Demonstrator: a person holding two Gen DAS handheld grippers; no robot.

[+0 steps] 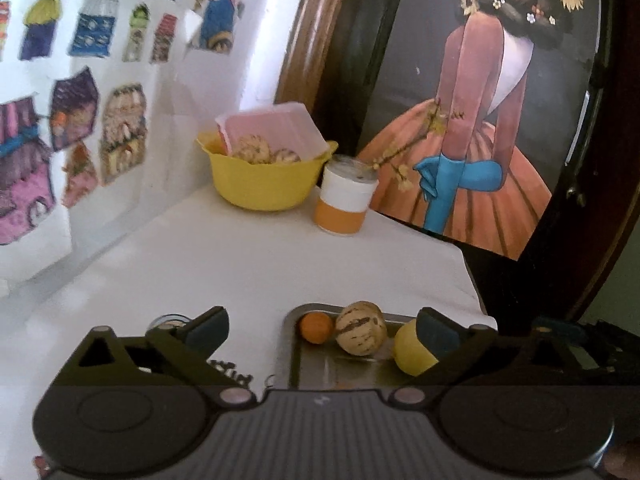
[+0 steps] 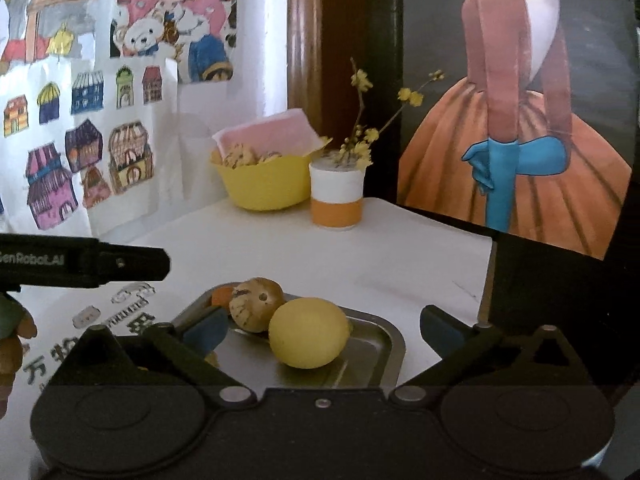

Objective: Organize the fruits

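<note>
My lemon [image 2: 308, 332] lies on the tray [image 2: 384, 344], long axis left-right. Both my claws, left [image 1: 322, 330] and right [image 2: 324, 330], gape wide, empty. The left claw's casing reads "GenRobot.AI".

My left gripper's right finger [image 1: 438, 332] covers part of the lemon [image 1: 412, 354]. In my right view, the striped fruit [image 2: 256, 304] hides most of the small orange fruit [image 2: 221, 295]. Bowl [image 2: 262, 184] contents are blurred.

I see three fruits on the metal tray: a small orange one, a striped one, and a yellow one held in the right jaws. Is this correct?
Not quite. The right gripper is open and holds nothing: in the right wrist view the yellow fruit simply rests on the metal tray, clear of both jaws. The rest is right: the small orange fruit and striped fruit are there too.
</note>
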